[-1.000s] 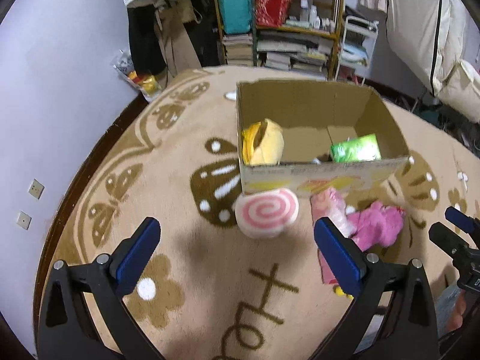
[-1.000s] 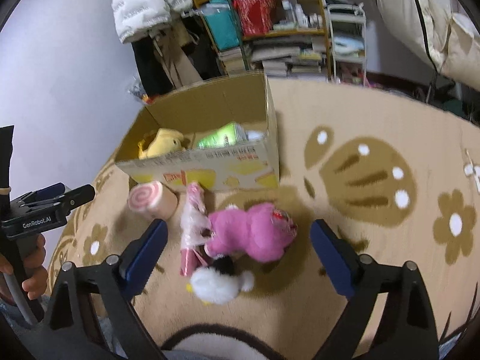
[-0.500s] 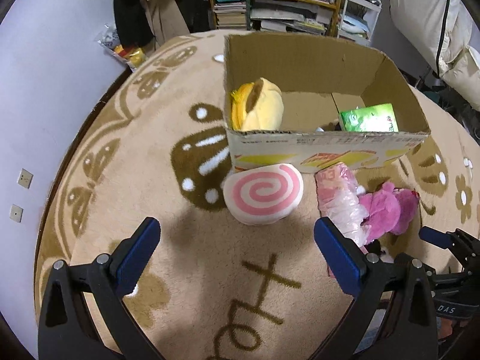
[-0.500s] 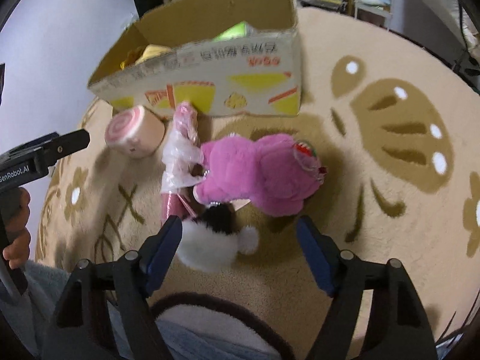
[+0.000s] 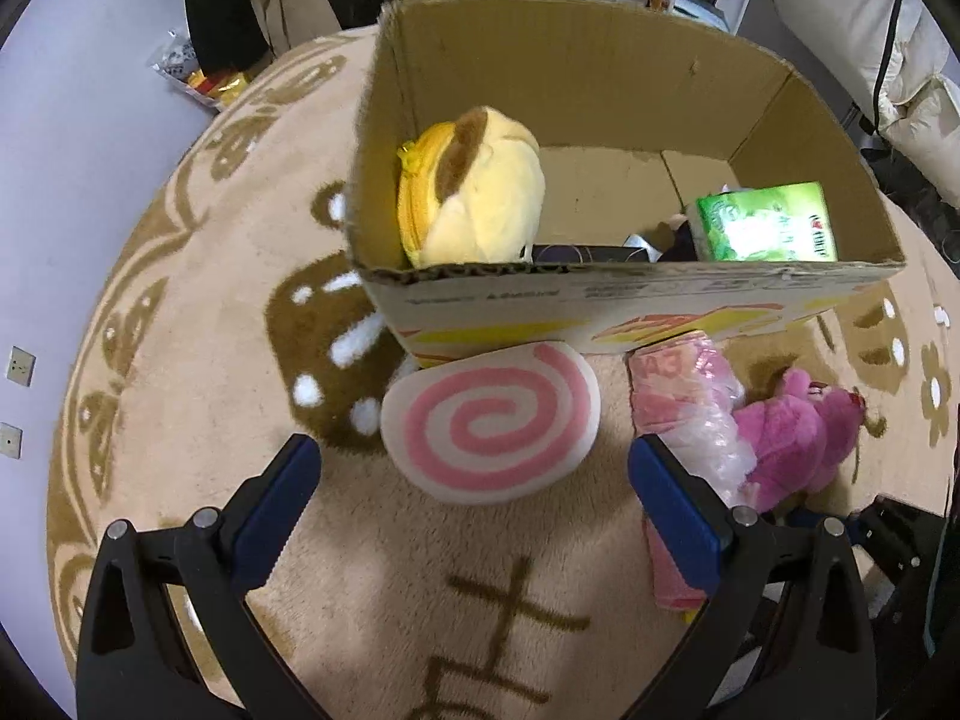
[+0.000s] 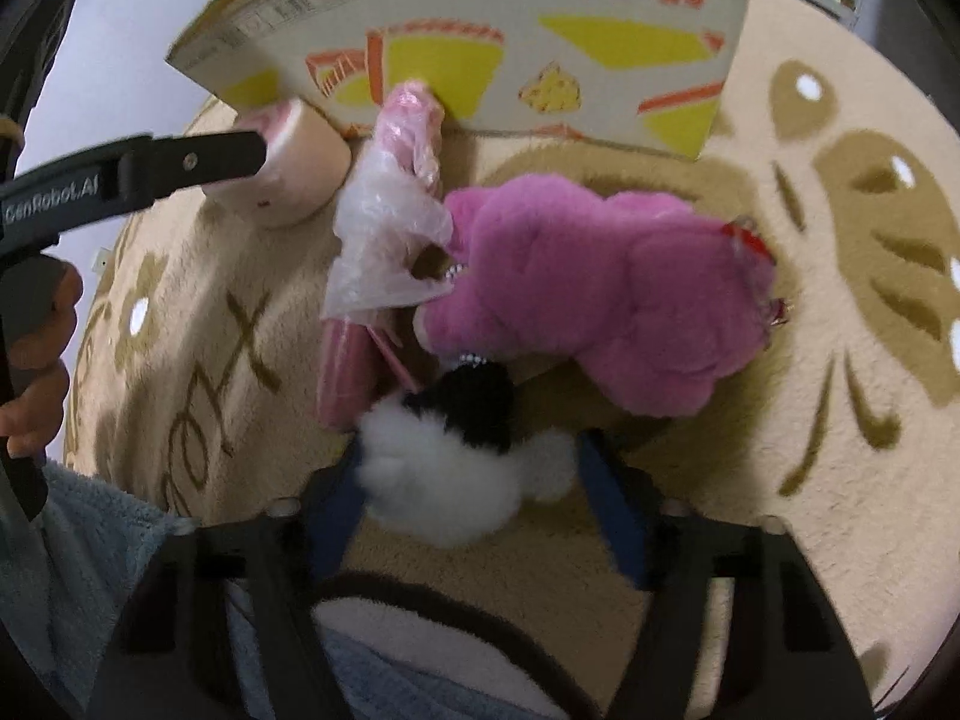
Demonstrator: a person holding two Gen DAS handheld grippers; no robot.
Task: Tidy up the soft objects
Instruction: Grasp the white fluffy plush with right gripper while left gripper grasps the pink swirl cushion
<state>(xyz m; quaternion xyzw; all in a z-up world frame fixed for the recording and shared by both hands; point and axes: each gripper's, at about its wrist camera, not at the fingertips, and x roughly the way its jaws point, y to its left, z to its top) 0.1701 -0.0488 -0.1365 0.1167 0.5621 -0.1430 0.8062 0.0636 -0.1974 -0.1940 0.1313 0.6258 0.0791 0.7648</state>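
Only the left wrist view looks down into the cardboard box, where a yellow plush and a green pack lie, while only the right wrist view shows the black-and-white fluffy toy between the blue pads of the right gripper, whose jaws have just been closing. A pink plush lies at 1 o'clock from that toy and a plastic-wrapped pink bundle at 11 o'clock, both crowding it against the box front. The left gripper stands wide open with the pink swirl cushion just ahead at 12 o'clock on the carpet.
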